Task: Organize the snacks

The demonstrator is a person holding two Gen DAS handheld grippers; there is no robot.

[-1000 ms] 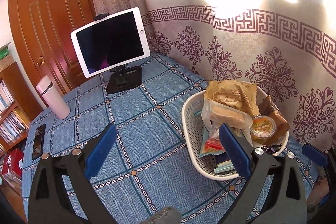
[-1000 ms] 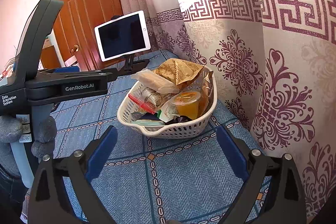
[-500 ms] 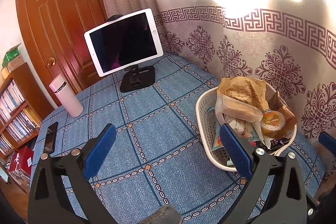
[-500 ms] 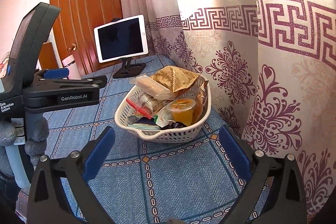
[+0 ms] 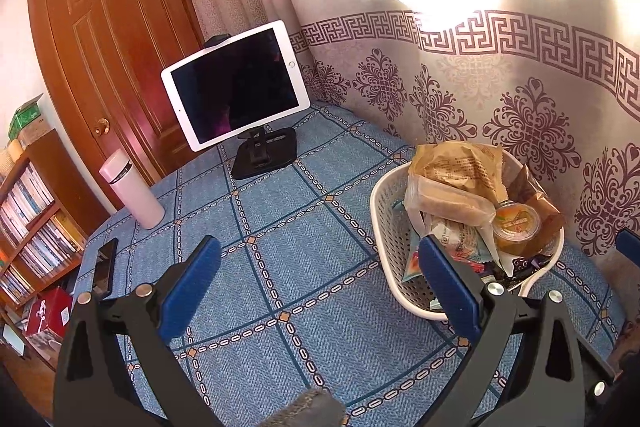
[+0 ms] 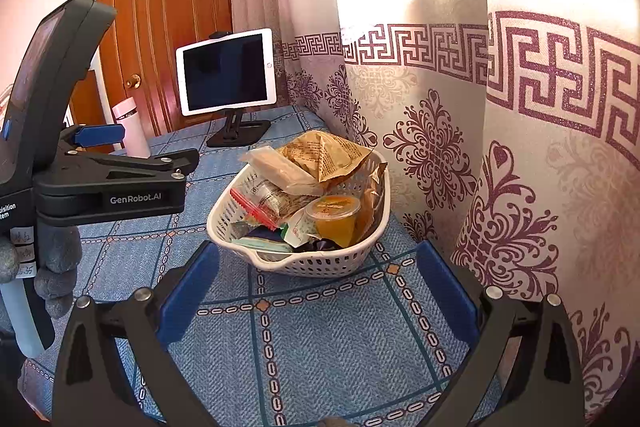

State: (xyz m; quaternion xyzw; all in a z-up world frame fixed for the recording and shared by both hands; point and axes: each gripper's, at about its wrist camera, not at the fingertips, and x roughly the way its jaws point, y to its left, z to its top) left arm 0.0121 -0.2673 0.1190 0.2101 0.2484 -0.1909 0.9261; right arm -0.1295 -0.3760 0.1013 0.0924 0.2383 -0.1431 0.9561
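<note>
The white basket (image 6: 304,263) of snacks (image 6: 320,163) sits on the blue-clothed table (image 6: 320,331) against the curtain (image 6: 500,131) — at 12 o'clock of the right gripper (image 6: 316,283), 2 o'clock of the left gripper (image 5: 320,283). Both jaws gape wide, gripping nothing.

Curtain (image 6: 500,155) tight beside basket (image 6: 320,265).

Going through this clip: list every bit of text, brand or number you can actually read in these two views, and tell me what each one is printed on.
"GenRobot.AI": on the side of the left gripper, right wrist view.
"uisition" above "tem": cut-off label on that gripper's body, at the frame edge.
Handwritten numbers on its handle stickers: too blurred to read.
Print on the brown snack bag, the clear wrapped packet and the orange cup's lid in the white basket: too small to read.
</note>
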